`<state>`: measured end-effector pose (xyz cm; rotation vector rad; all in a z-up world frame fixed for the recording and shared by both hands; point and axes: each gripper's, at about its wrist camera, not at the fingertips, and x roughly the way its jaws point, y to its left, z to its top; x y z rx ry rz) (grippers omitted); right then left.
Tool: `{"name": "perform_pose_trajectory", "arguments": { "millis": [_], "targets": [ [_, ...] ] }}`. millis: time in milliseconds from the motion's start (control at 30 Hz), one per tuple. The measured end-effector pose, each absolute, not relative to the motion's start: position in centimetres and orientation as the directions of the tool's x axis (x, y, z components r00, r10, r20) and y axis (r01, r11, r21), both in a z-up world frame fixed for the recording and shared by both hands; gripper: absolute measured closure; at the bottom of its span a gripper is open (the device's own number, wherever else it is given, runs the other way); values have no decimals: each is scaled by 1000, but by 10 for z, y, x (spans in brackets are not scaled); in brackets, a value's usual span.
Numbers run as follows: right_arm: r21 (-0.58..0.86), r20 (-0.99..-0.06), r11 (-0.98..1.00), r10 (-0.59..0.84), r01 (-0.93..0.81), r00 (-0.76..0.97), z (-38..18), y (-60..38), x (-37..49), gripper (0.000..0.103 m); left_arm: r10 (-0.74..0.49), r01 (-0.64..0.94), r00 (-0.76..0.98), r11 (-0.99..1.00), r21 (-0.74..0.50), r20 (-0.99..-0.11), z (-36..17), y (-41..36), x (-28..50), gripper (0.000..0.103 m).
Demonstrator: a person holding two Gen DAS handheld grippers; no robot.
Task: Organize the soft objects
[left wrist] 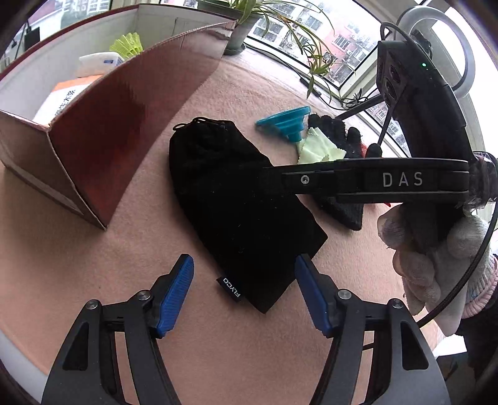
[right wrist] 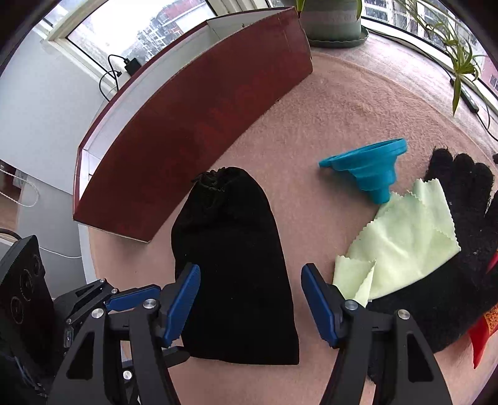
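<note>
A black drawstring pouch (left wrist: 230, 202) lies flat on the pink table cloth; it also shows in the right wrist view (right wrist: 236, 255). My left gripper (left wrist: 244, 293) is open, its jaws either side of the pouch's near labelled corner. My right gripper (right wrist: 250, 302) is open above the pouch's closed end. A blue collapsible funnel (right wrist: 367, 171), a pale green cloth (right wrist: 404, 236) and a black knit glove (right wrist: 460, 249) lie to the right. The right gripper's body crosses the left wrist view (left wrist: 373, 179).
A dark red cardboard box (left wrist: 124, 124), open on top, stands left of the pouch, with a yellow-green shuttlecock (left wrist: 127, 46) and packets inside. A potted plant (right wrist: 333, 21) stands at the back by the window. The table edge (right wrist: 90, 249) is close on the left.
</note>
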<state>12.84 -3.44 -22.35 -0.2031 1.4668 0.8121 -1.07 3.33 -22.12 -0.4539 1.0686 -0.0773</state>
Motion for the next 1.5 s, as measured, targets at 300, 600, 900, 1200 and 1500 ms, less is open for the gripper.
{"name": "perform_pose_trajectory", "arguments": {
  "millis": [300, 600, 900, 1200, 1500],
  "targets": [
    [387, -918, 745, 367, -544, -151, -243, -36, 136, 40, -270, -146, 470, 915, -375, -841, -229, 25, -1, 48],
    [415, -909, 744, 369, -524, -196, -243, -34, 128, 61, -276, -125, 466, 920, -371, -841, -229, 27, 1, 62],
    [403, -913, 748, 369, -527, -175, -234, -34, 114, 63, -291, -92, 473, 923, -375, -832, -223, 19, -1, 64],
    [405, -907, 760, 403, -508, -120, -207, -62, 99, 63, -310, -24, 501, 928, -371, -808, -196, 10, -10, 64],
    [385, -894, 756, 448, -529, -10, -149, -60, 96, 64, -308, 53, 583, 938, -343, -752, -146, 13, -15, 64]
  ]
}}
